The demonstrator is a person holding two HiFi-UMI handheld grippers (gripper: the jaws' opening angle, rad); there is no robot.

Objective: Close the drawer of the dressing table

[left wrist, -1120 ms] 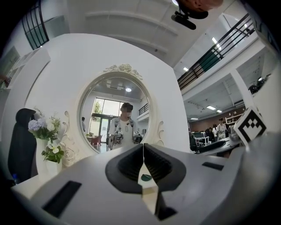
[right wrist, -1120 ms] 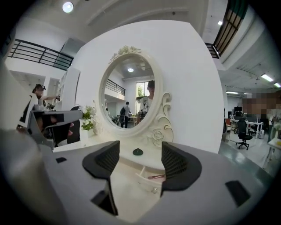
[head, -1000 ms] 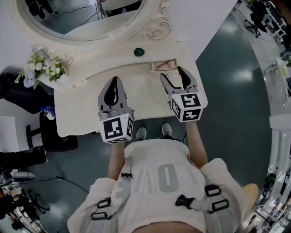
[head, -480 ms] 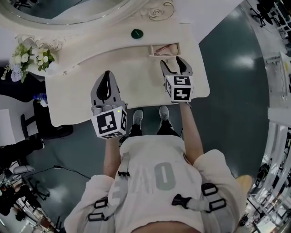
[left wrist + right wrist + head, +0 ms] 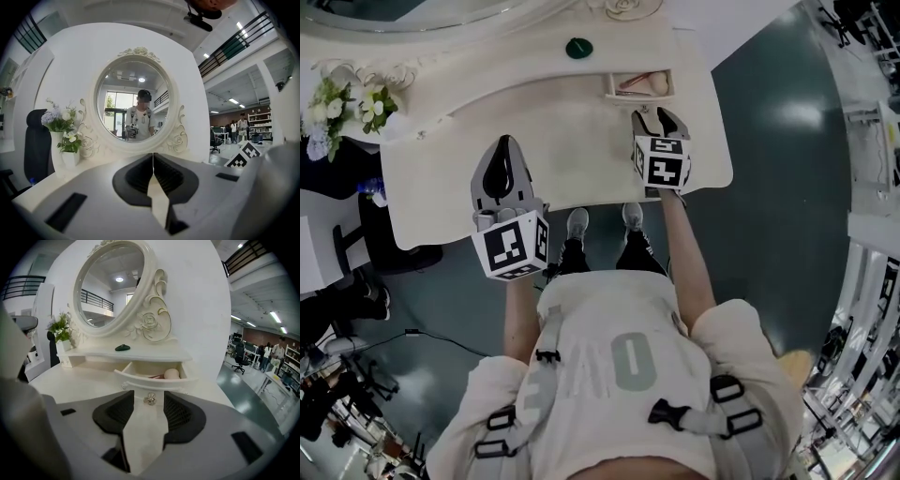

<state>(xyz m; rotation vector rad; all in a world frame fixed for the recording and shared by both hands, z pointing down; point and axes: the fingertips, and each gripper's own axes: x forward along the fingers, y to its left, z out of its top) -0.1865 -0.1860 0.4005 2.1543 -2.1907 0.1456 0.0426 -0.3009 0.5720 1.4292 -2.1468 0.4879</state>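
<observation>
Two grippers over the desk. Right gripper lined up on the open drawer at the desk's back right, jaws apart but closing around its knob, probably to steady a push. Left gripper parked clear, jaws together on nothing.

Open cream drawer sitting at right rear of cream wooden dressing table, pale round object lying inside; small dark green disc lying on shelf behind-left; white vase of flowers standing far left, beside oval mirror.
</observation>
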